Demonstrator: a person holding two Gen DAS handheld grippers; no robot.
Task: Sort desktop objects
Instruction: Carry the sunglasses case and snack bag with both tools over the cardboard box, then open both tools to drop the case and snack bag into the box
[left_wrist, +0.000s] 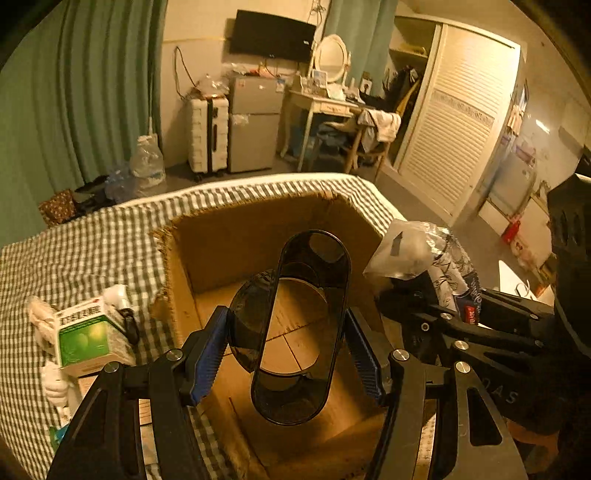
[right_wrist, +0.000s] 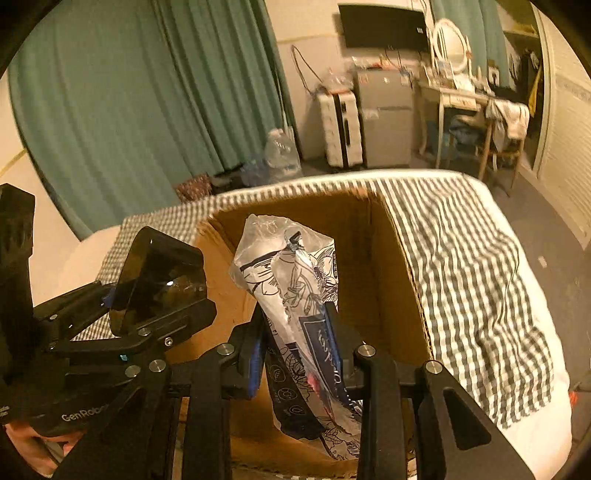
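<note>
Two things hung over the cardboard box (left_wrist: 221, 251) at once. Your left hand-held gripper (left_wrist: 284, 350) clamped the dark oval holder (left_wrist: 301, 325) above its open middle; your right hand-held gripper (right_wrist: 295, 347) squeezed the printed plastic packet (right_wrist: 291, 280) near its right wall. Releasing together, you risked the packet snagging the holder or catching the ragged rim. The green medicine box (left_wrist: 83, 336) sat left of the box on the checked cloth (left_wrist: 74, 240).
</note>
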